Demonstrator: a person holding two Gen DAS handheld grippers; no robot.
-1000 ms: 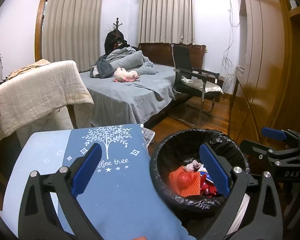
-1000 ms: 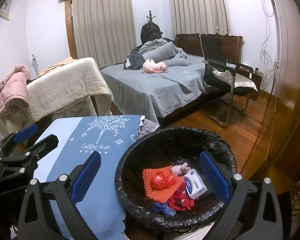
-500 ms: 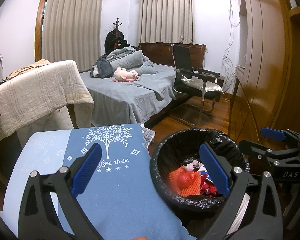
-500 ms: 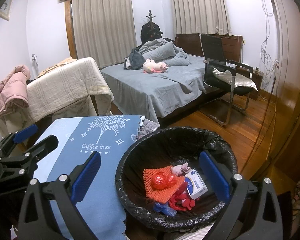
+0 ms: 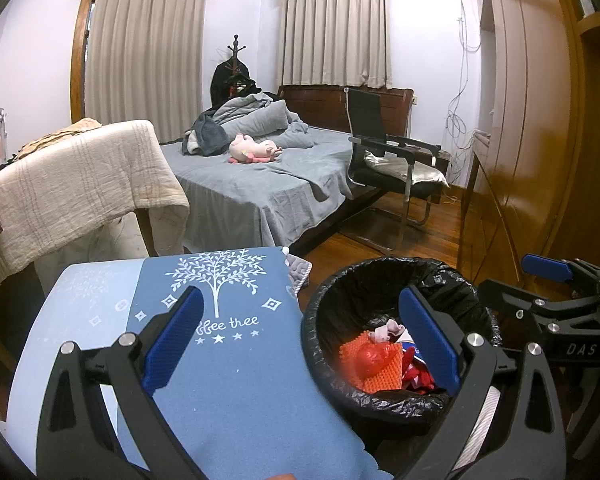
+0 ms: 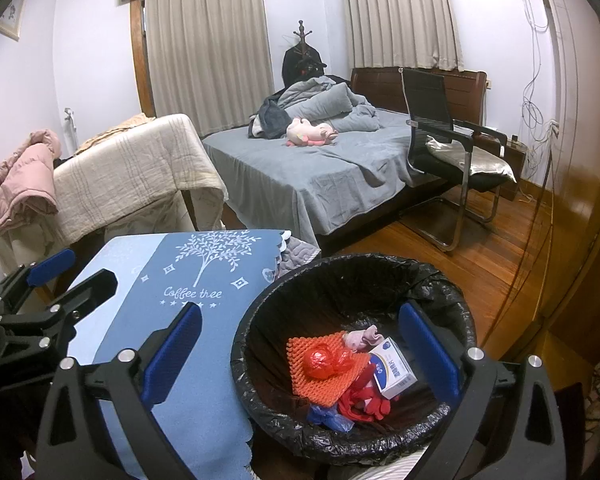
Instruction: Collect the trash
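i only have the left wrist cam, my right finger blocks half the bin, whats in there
Observer: In the right wrist view, a white and blue box lies against the orange mesh in the bin.
Operator: anything under the mesh
Observer: A crumpled blue piece sits at the near edge, beside red scraps.
Operator: is the right gripper holding anything
Observer: No. The right gripper is open and empty above the bin.
Operator: and mine
Observer: The left gripper is open too, nothing between its fingers.

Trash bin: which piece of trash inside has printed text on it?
The small white-and-blue box, lying right of the orange mesh sheet; the other pieces show no print.
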